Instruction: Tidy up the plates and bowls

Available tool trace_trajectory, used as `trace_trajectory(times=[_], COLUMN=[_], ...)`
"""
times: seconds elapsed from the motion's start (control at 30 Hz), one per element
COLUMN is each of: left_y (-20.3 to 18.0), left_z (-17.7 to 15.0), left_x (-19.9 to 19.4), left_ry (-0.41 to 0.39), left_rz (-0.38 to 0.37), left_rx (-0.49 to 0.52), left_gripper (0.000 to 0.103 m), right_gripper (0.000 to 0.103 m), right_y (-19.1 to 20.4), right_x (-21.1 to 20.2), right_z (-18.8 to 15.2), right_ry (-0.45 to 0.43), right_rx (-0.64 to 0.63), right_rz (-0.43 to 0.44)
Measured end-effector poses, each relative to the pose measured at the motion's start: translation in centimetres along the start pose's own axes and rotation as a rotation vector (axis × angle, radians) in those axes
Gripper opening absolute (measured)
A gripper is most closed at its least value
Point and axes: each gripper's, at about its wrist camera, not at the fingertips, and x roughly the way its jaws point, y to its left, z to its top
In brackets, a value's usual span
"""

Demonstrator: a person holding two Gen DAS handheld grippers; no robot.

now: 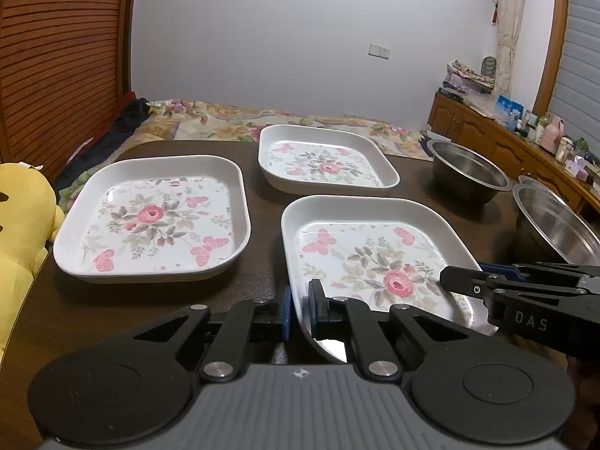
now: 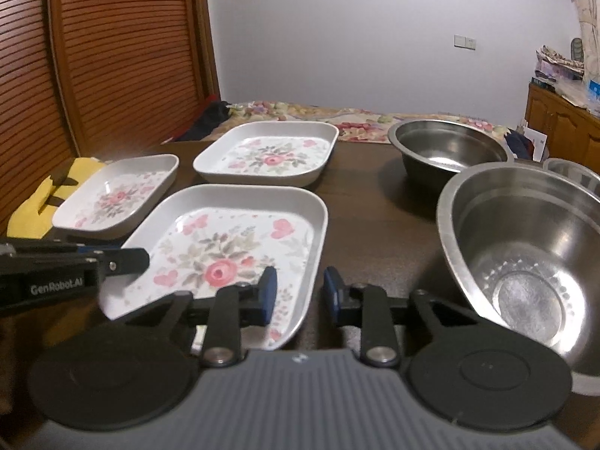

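ideally the left gripper (image 1: 299, 309), pinching the nearest floral plate (image 1: 375, 258) at its rim, lifts level while the right gripper (image 2: 300, 292), its jaws astride the opposite rim, presses in too.

1. A dark wooden table (image 1: 258, 172) holds three floral plates with bare strips between them.
2. The left plate (image 1: 150, 221) and near plate (image 1: 375, 255) are parted by an open lane running away from the cameras.
3. The far plate (image 1: 322, 161) sits behind, with a narrow gap to the near plate.
4. Two steel bowls (image 2: 525, 240), (image 2: 446, 150) crowd the right side; open tabletop lies between them and the plates.
5. The left gripper (image 1: 300, 309) and right gripper (image 2: 300, 294) straddle the near plate's front corners.
6. A yellow plush toy (image 1: 22, 225) blocks the table's left edge.
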Motion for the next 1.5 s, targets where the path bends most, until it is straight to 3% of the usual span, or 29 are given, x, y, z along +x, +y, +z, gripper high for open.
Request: trace_trajectory(times=[0.33, 0.53, 1.0, 1.5], left_y=[0.1, 0.1, -0.8, -0.9], left_z=[-0.1, -1.1, -4.1, -6.1], left_x=[-2.3, -4.5, -9.1, -8.4], left_ry=[-0.024, -0.049, -0.065, -0.024], left_rz=[0.008, 0.001, -0.046, -0.028], left_rx=[-0.006, -0.004, -0.003, 0.009], left_gripper=[0.01, 0.01, 0.01, 0.01], right_gripper=[0.014, 0.012, 0.012, 0.012], right_y=[-1.0, -1.4, -1.7, -1.1], right_x=[-0.4, -1.4, -6.0, -7.2], right_z=[0.0, -0.5, -2.7, -5.3], right_ry=[0.009, 0.011, -0.016, 0.003], right_rx=[0.077, 0.123, 0.131, 0.125], right_rz=[0.077, 0.136, 0.211, 0.21])
